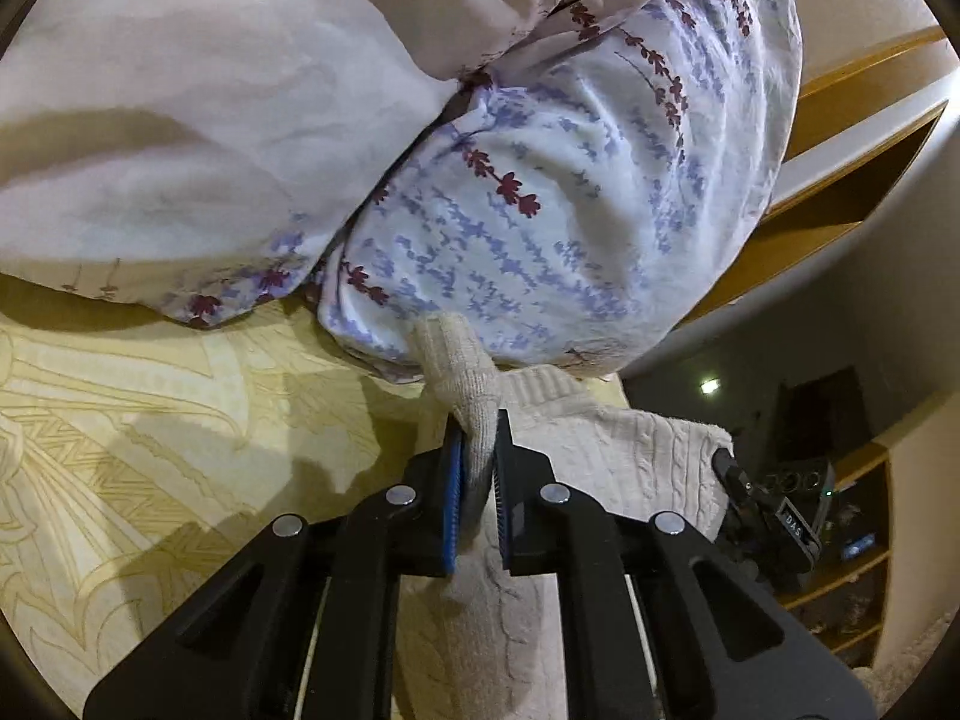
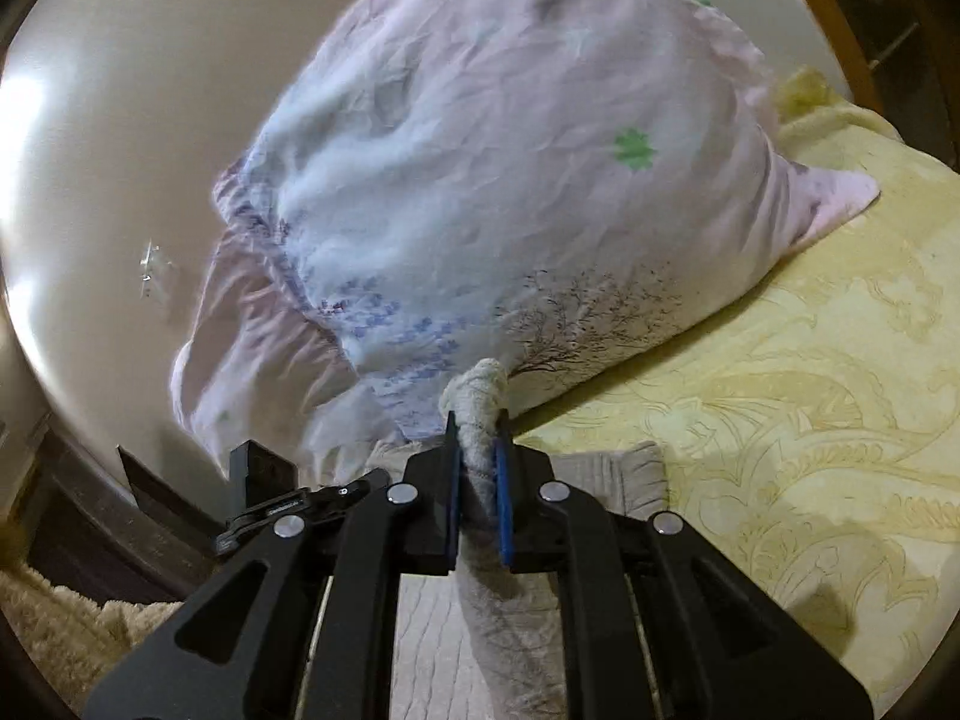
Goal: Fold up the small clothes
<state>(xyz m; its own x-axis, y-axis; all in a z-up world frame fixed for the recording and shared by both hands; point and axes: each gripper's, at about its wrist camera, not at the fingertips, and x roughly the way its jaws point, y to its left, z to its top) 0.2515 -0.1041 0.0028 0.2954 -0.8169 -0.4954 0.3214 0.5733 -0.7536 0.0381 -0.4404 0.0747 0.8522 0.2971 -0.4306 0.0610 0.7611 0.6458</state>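
A cream cable-knit garment [image 1: 606, 450] lies on the yellow patterned bedspread [image 1: 150, 420]. My left gripper [image 1: 478, 438] is shut on a bunched fold of its knit fabric, which sticks out past the fingertips toward the pillows. In the right wrist view the same garment [image 2: 432, 618] hangs and spreads under the tool. My right gripper [image 2: 478, 438] is shut on another bunched edge of it, the fabric squeezed between the blue pads. Each gripper shows in the other's view: the right one [image 1: 774, 516] beyond the garment's far edge, the left one [image 2: 288, 498] at lower left.
Floral pillows [image 1: 540, 192] in pale pink and lilac stand right ahead of both grippers, close to the pinched fabric; they appear again as a pillow [image 2: 510, 180]. A wooden headboard [image 1: 840, 138] and shelves [image 1: 852, 540] are to the right. A shaggy rug [image 2: 54, 624] lies beside the bed.
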